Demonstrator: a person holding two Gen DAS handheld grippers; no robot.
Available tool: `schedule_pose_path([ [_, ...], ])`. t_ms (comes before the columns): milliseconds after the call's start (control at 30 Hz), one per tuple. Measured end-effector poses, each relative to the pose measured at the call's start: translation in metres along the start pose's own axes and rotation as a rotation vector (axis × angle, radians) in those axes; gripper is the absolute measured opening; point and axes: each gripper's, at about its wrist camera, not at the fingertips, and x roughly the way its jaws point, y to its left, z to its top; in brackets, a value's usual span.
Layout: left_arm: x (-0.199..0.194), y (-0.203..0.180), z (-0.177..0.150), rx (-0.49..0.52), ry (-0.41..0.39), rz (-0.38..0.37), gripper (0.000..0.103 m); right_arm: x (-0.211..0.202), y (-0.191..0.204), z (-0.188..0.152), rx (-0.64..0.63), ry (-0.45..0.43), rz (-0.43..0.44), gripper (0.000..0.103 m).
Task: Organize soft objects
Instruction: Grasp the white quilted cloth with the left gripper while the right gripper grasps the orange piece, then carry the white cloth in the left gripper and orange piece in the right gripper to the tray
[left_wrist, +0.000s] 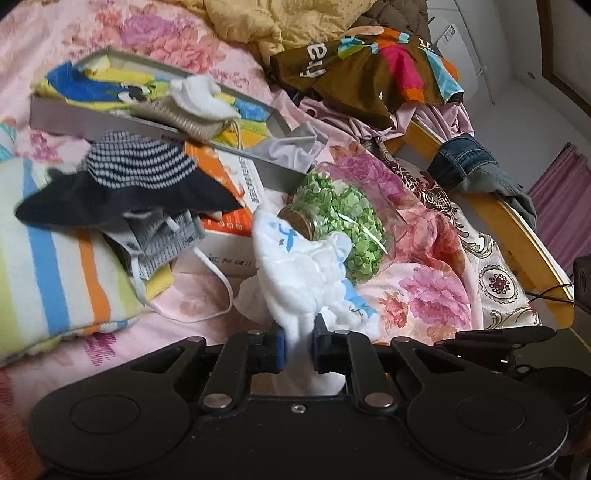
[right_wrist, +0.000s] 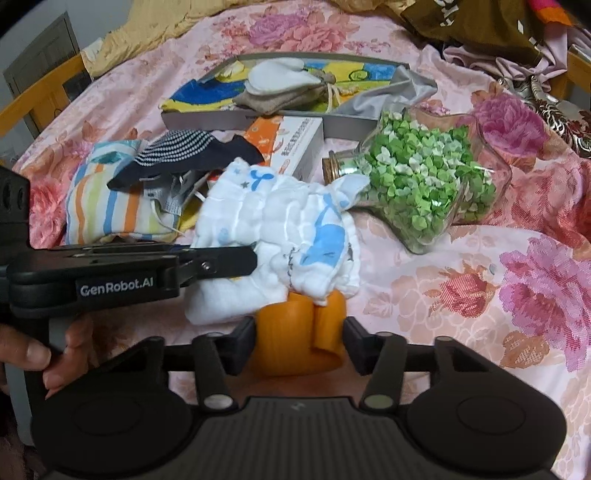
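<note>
My left gripper is shut on a white quilted cloth with blue prints and holds it above the floral bedsheet. The same cloth hangs in the right wrist view, with the left gripper reaching in from the left. My right gripper is shut on an orange object just under the cloth's lower edge. A grey tray on the bed holds a colourful towel, a beige pouch and white pads.
A glass jar of green paper stars lies beside the cloth. A striped sock, a grey face mask, an orange-white box and a striped pillow lie left. Piled clothes and the wooden bed rail are right.
</note>
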Motion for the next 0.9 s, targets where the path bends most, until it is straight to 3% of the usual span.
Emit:
schedule_pose_path([
  [433, -0.037, -0.011, -0.002, 0.052, -0.071, 0.148, 0.013, -0.011, 0.0, -0.002, 0.001, -0.053, 0.036, 0.032],
  [900, -0.083, -0.038, -0.008, 0.198, -0.157, 0.29, 0.013, -0.026, -0.015, -0.003, 0.086, -0.155, 0.071, 0.029],
])
